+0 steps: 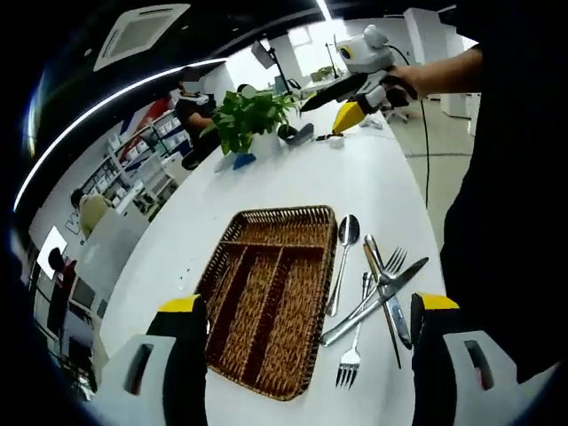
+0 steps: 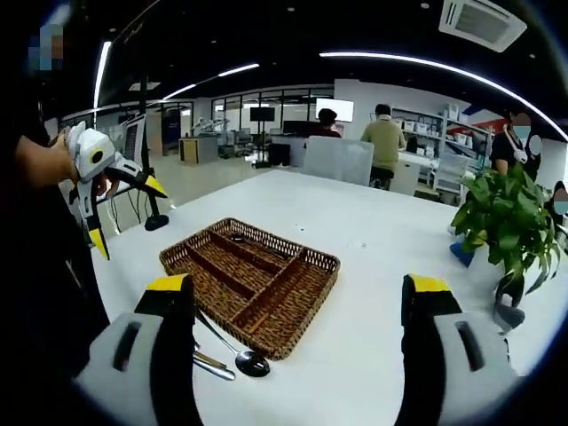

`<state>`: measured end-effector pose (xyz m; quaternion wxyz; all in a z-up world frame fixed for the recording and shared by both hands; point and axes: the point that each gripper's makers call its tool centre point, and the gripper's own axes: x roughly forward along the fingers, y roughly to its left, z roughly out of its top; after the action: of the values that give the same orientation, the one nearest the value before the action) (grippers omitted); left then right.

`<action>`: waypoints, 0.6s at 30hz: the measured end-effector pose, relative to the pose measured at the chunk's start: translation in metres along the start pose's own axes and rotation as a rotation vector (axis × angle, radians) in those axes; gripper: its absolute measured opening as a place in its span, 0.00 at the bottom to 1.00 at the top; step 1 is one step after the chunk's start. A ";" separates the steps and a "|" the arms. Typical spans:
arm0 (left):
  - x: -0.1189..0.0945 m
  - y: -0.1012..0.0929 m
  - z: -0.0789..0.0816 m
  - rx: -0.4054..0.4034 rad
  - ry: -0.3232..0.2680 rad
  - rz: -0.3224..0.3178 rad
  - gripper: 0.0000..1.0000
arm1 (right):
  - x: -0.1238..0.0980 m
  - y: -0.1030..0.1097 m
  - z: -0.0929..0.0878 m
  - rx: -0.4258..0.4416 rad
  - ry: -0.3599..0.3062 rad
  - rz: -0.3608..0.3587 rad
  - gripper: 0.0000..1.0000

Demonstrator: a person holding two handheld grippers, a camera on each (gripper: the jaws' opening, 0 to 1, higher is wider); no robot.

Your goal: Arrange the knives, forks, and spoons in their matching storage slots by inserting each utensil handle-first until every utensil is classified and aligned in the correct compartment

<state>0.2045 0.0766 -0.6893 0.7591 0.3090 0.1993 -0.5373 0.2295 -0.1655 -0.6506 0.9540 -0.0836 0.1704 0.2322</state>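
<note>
Closest thing in the left gripper view is the left gripper (image 1: pixel 302 355) itself, jaws spread wide with nothing between them, hanging right over the near edge of the wicker tray (image 1: pixel 271 297). The tray's slots look bare so far as I can tell, so by my read the sorting hasn't started yet.

All the cutlery sits in a loose heap on the white table (image 1: pixel 355 177), just off the tray at about 3 o'clock. There's a spoon (image 1: pixel 343 257) lying along the tray's edge, a fork (image 1: pixel 353 342) with tines pointing at 6 o'clock, a second fork (image 1: pixel 390 262) further up, and a knife (image 1: pixel 377 297) crossing over the pile — they overlap, so it's a bit of a tangle.

In the right gripper view the right gripper (image 2: pixel 297 306) is also wide open and empty, hovering above the table with the tray at about 11 o'clock from it.

If it were me, I'd go for the spoon first since it's the one lying mostly free of the others. Pinch it near the neck, not at the handle end, so the handle sticks out and can lead into the slot. The crossed knife will probably drag its neighbours if grabbed early — better left until the pile thins.

There's a potted plant (image 1: pixel 248 120) at the far end, well clear.
</note>
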 end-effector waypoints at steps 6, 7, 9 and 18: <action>-0.010 0.024 0.006 -0.135 -0.092 0.091 1.00 | 0.001 0.002 -0.002 -0.026 0.005 0.009 1.00; -0.011 0.024 0.006 -0.136 -0.093 0.091 1.00 | 0.002 0.003 -0.002 -0.029 0.008 0.015 1.00; -0.013 0.023 0.004 -0.126 -0.087 0.097 1.00 | 0.005 0.008 -0.004 -0.052 0.012 0.038 1.00; -0.068 0.072 0.011 -0.507 -0.342 0.339 1.00 | 0.021 0.043 -0.019 -0.227 0.070 0.178 0.99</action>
<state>0.2482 0.1331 -0.6196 0.9124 0.0447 0.1423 -0.3811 0.2217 -0.1238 -0.6792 0.9076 -0.1836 0.1830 0.3304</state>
